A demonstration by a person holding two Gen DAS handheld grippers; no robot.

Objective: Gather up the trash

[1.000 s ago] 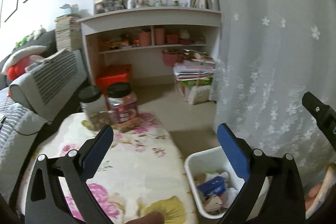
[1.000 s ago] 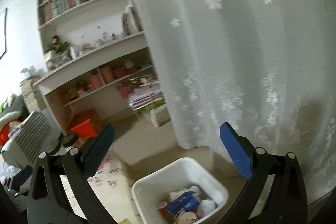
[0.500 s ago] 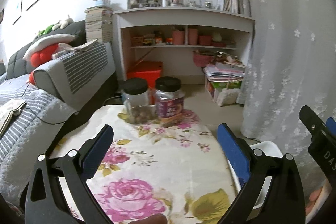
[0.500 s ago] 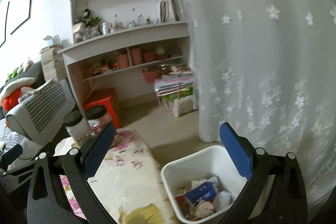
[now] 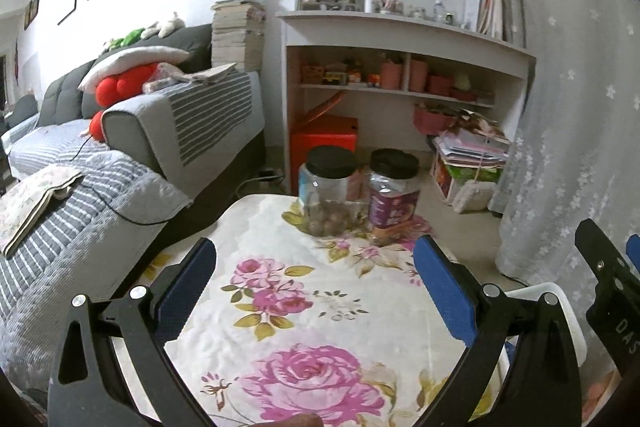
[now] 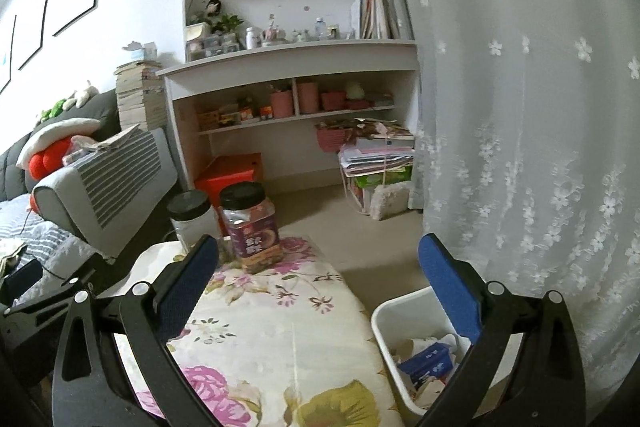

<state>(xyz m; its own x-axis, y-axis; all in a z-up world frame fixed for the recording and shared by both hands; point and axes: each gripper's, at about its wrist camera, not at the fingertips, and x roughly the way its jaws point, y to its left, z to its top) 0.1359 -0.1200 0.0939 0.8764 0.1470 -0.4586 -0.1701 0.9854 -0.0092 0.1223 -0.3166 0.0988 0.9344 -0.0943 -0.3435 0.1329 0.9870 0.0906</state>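
Note:
A white trash bin (image 6: 390, 323) stands on the floor right of the table; it holds crumpled paper and a blue carton (image 6: 426, 363). Its rim also shows in the left wrist view (image 5: 536, 291). My left gripper (image 5: 314, 267) is open and empty above the flowered tablecloth (image 5: 320, 307). My right gripper (image 6: 318, 267) is open and empty, over the table's right edge and the bin. The right gripper's black finger shows at the right edge of the left wrist view (image 5: 604, 267). No loose trash shows on the table.
Two black-lidded jars (image 5: 328, 195) (image 5: 394, 195) stand at the table's far edge. A grey sofa (image 5: 120, 147) lies to the left. A white bookshelf (image 5: 400, 67) and an orange stool (image 5: 324, 143) stand behind. A lace curtain (image 6: 520, 107) hangs on the right.
Both grippers have swung left, away from the bin and toward the table. The jars and the sofa have come further into view. Both stay open and empty.

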